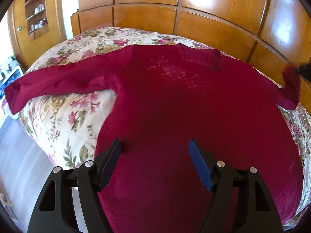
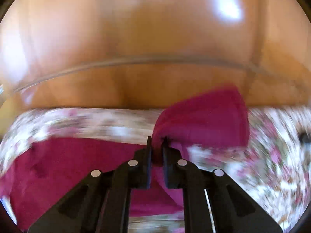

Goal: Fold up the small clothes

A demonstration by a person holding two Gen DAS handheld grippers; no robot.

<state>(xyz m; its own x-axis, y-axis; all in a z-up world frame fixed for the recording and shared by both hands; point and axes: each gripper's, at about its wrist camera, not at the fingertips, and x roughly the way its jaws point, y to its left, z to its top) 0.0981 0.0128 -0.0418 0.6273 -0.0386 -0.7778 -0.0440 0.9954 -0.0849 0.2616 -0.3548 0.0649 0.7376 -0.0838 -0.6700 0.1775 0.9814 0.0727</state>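
Note:
A dark red long-sleeved top lies spread flat on a floral bedspread, with a faint pale print on its chest. Its left sleeve stretches out to the bed's left edge. My left gripper hovers open above the lower body of the top, nothing between its fingers. In the right wrist view my right gripper is shut on the right sleeve, whose cloth bunches up between and beyond the pads. That lifted sleeve also shows at the right edge of the left wrist view. The right wrist view is blurred.
A wooden panelled wardrobe runs behind the bed, close to its far edge. A wooden shelf unit with small items stands at the back left. Grey floor lies to the left of the bed.

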